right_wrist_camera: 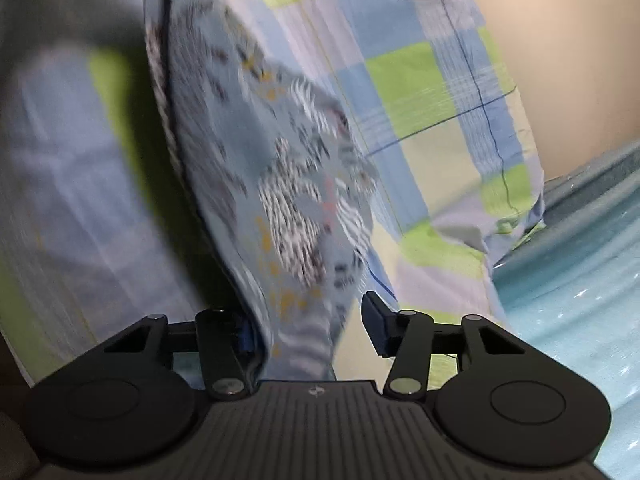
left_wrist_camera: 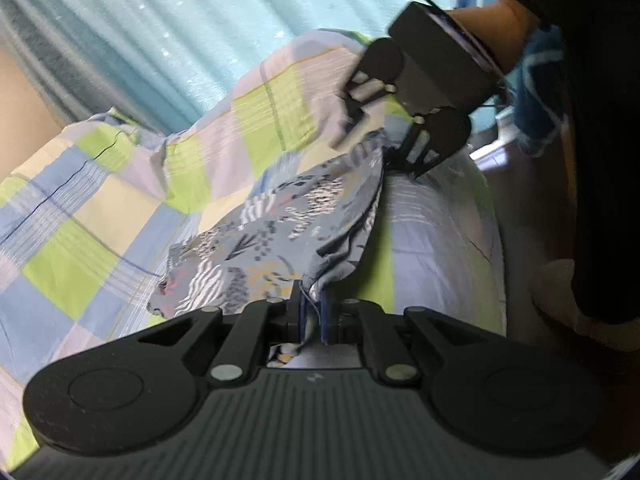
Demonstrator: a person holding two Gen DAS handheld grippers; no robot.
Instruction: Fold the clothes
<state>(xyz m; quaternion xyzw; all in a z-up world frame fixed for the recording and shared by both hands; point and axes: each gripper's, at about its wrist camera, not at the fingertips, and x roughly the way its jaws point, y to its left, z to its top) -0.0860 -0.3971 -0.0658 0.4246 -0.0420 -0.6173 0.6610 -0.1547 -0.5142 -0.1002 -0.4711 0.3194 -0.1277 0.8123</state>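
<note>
My left gripper is clenched on one corner of the printed garment, the cloth bunched between its blue pads. From that pinch the garment runs away from me and up to the right, lying over the checked bedsheet; its long axis goes straight from my left tool toward my right gripper, which sits at the far end.

In the right wrist view, my right gripper has its jaws standing apart with the garment hanging down between them. The cloth lies against the left pad, while the right pad stands clear of it, so I judge that end is not yet pinched. The coming move turns on this: the far edge is already inside the right jaws, so that tool needs to close there, not travel.

Motion blur smears the print in the right view, and I cannot tell which part of the garment each end is. The person's dark sleeve cuts off the right side of the bed, and the garment's underside is hidden.
</note>
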